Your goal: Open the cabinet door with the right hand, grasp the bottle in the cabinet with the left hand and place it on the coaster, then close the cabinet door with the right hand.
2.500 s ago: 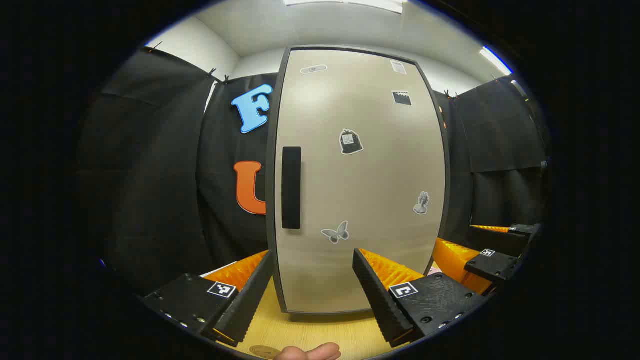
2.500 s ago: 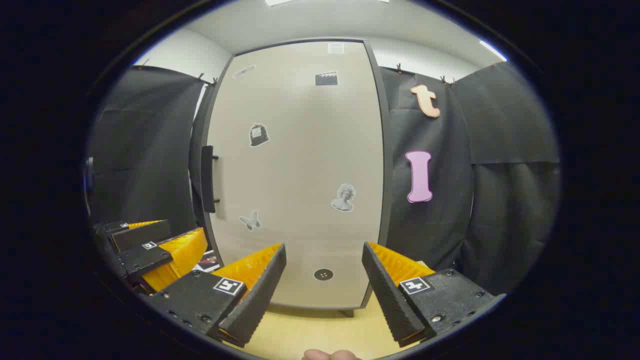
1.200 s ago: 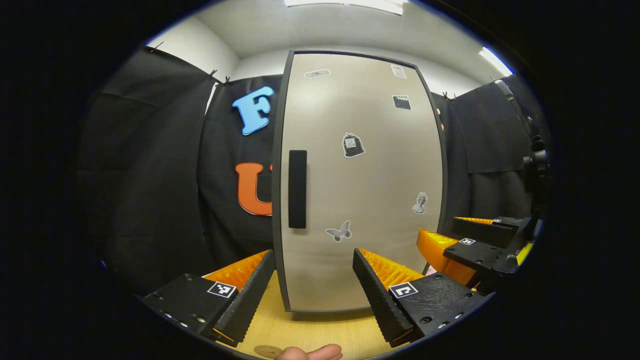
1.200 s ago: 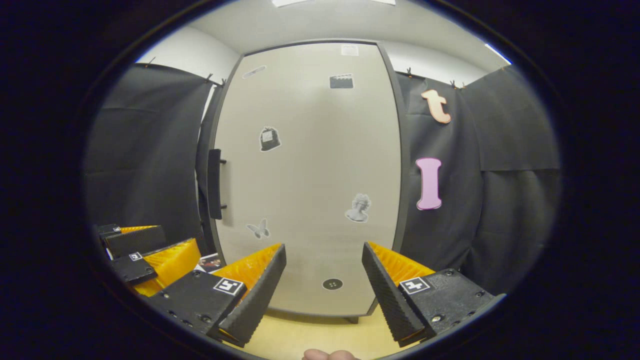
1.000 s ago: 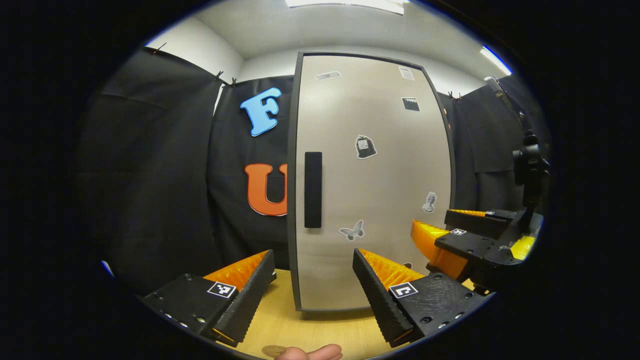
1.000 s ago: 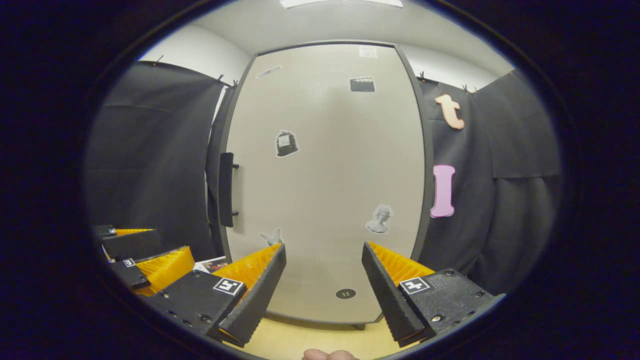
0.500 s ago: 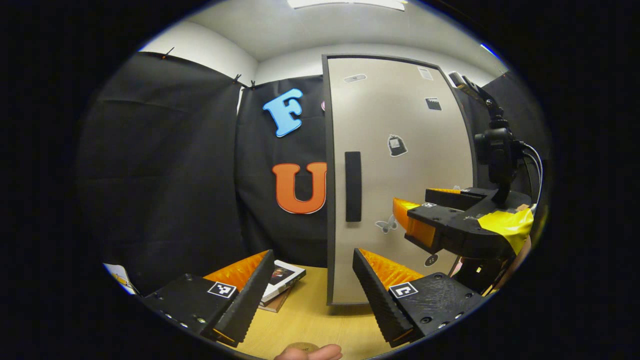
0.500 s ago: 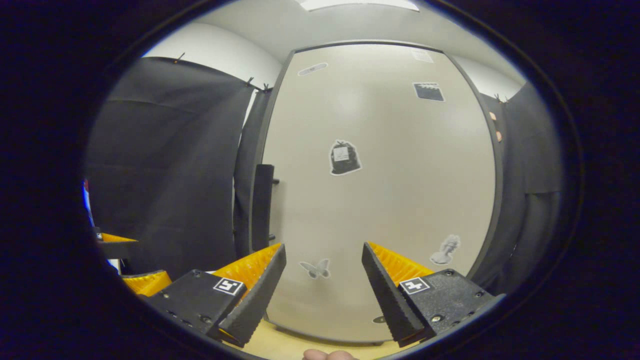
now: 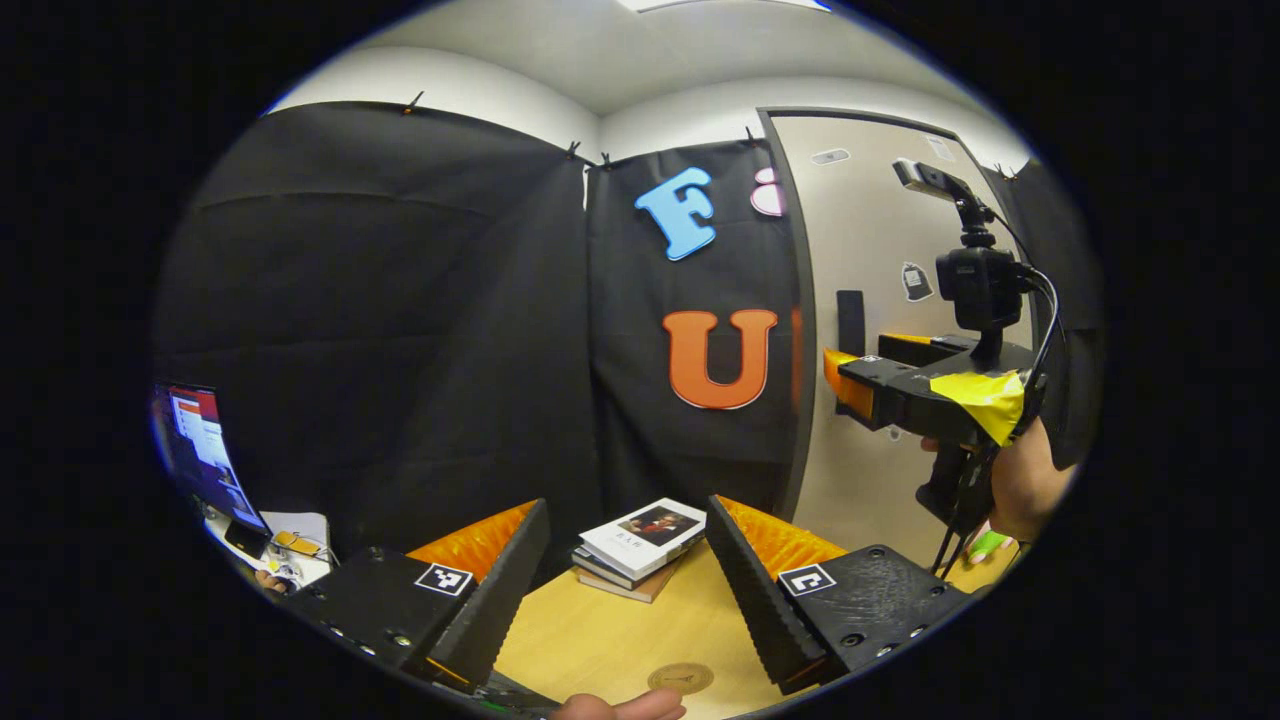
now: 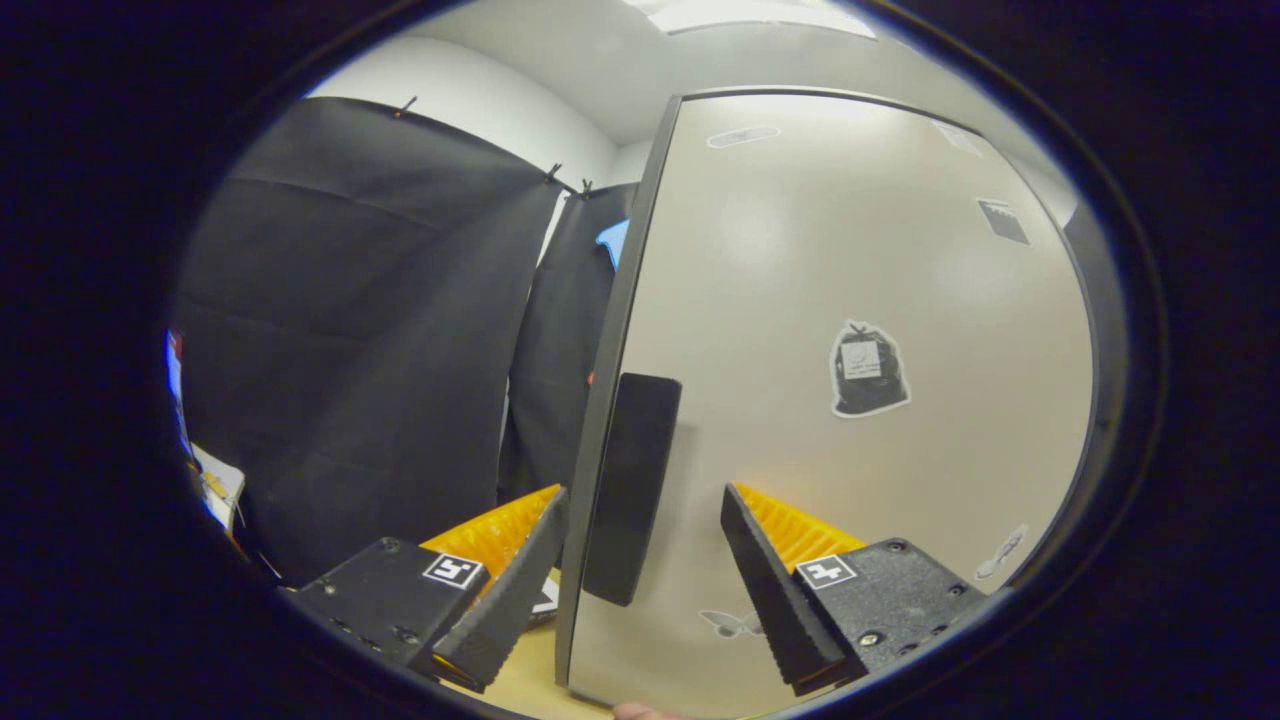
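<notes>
Right gripper view puts your right gripper (image 10: 640, 560) right up at the cabinet door (image 10: 850, 300), jaws spread wide with the dark handle (image 10: 630, 480) standing just ahead, between the two fingers; nothing is pinched, so the grip that swings the door is, by my reading, the step in hand. You hold it level with the lower part of the handle, a sensible place to close on the bar from both sides. The door is flush in its frame, so the bottle sits hidden behind it and I cannot tell you where inside

In the left gripper view your left gripper (image 9: 625, 590) hangs released over the table (image 9: 600, 640), held back off to the side so the door has room to swing. The coaster (image 9: 680, 678) lies just below its fingers, a stack of books (image 9: 640, 545) a little beyond, and your right gripper (image 9: 850, 375) is farther off to its right, at the handle (image 9: 851, 322)
</notes>
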`<state>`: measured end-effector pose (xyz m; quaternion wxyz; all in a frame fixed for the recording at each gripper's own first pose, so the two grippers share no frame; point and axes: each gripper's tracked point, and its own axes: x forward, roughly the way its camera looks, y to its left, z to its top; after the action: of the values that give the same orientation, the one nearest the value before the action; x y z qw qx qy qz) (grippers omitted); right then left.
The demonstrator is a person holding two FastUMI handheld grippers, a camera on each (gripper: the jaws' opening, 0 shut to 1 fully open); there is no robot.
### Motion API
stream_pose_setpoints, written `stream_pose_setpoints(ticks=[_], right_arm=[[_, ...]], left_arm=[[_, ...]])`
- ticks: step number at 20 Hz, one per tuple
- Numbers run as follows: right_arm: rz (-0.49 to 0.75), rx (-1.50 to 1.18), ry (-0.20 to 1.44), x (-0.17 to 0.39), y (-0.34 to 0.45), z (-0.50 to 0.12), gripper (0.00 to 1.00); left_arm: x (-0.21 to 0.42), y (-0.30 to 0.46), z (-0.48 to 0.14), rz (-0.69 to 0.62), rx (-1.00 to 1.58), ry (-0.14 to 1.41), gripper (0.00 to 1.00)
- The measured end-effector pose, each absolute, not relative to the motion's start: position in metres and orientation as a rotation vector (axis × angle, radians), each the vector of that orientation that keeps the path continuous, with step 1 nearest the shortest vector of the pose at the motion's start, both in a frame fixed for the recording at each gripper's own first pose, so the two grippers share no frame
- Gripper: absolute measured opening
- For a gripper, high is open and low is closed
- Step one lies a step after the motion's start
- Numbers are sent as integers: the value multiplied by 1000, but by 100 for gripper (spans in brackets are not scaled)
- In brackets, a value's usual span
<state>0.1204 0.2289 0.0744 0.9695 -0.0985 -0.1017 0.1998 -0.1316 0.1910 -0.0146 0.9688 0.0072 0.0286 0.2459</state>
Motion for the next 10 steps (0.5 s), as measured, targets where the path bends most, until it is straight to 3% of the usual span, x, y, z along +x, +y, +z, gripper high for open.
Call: stream_pose_setpoints(ticks=[2, 4, 5, 7, 10], right_arm=[[381, -216, -191, 122, 233, 73, 95], [353, -202, -162, 131, 239, 66, 78], [340, -172, -174, 131, 239, 69, 60], [327, -155, -145, 133, 237, 65, 40], [339, -143, -106, 130, 237, 65, 31]], left_arm=[[-144, 201, -19, 536, 5, 67, 95], [-153, 211, -25, 557, -7, 86, 95], [-157, 212, -28, 562, -10, 96, 96], [-160, 217, -35, 567, -8, 107, 95], [-166, 221, -39, 557, -10, 106, 95]])
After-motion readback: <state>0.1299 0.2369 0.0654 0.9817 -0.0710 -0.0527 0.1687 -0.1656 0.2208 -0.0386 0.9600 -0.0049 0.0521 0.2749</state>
